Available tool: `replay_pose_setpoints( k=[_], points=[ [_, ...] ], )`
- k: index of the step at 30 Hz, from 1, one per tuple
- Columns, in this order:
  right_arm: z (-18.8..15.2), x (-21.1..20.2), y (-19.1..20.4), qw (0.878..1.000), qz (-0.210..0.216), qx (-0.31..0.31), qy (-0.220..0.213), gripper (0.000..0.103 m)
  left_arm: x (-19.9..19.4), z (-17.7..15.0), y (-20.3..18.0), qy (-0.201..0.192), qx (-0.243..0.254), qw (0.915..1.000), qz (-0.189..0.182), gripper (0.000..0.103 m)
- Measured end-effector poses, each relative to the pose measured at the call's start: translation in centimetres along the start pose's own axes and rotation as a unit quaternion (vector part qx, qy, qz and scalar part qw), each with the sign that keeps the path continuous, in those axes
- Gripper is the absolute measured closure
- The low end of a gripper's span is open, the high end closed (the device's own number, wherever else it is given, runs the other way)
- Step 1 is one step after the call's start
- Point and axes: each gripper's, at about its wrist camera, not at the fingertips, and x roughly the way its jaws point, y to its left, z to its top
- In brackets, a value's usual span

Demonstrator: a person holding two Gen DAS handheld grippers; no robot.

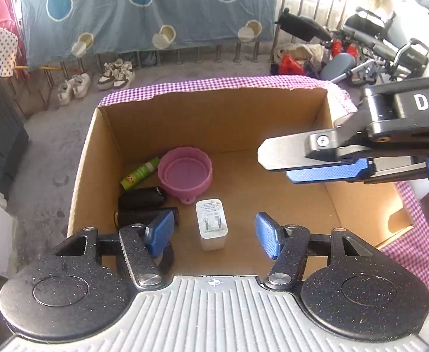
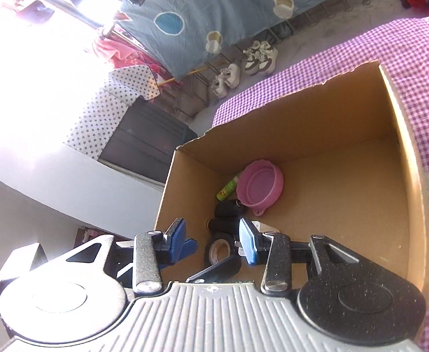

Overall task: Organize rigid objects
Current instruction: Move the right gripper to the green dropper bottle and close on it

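Cardboard box (image 1: pixel 214 120) on purple gingham cloth (image 1: pixel 202 83), concrete floor.
Both the left gripper (image 1: pixel 214 236) and the right gripper (image 2: pixel 211 242) are held open, empty; a white charger (image 1: pixel 211 224) is seen lower centre.

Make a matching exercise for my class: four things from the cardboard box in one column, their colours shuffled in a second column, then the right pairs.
Things:
1. bowl
2. charger
3. tube
4. tape roll

Colours:
A. white
B. black
C. pink
D. green

Pairs: 1-C, 2-A, 3-D, 4-B
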Motion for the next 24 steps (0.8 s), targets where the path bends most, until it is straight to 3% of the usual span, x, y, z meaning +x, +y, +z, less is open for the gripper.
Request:
replay_pose_setpoints(
  k=[2,4,8,15,20,24],
  points=[
    [-1.4,-3.1,0.7,0.999,0.014,-0.015,-0.029,0.058,-2.3,-0.8,0.4,-0.024,-0.017,0.9995,-0.012,0.041],
    [-3.0,-5.9,1.0,0.998,0.035,-0.021,-0.052,0.05,-4.5,-1.9,0.4,-0.05,-0.029,0.9982,-0.018,0.04],
    [-6.9,-9.3,0.3,0.994,0.087,-0.013,-0.07,0.049,-7.1,-4.5,0.1,-0.08,-0.038,0.9955,-0.034,0.038],
    [-12.3,-8.0,0.0,0.996,0.017,-0.053,-0.071,0.049,-5.1,-8.9,-2.0,-0.085,0.014,0.9962,-0.011,0.037],
    [-13.0,-4.2,1.9,0.992,-0.019,-0.108,-0.055,0.05,-2.2,-11.5,-4.0,-0.078,0.054,0.9952,0.026,0.042],
    [-13.0,-1.0,3.7,0.985,-0.047,-0.158,-0.043,0.056,-0.7,-12.5,-4.2,-0.079,0.062,0.9945,0.032,0.051]
  ],
)
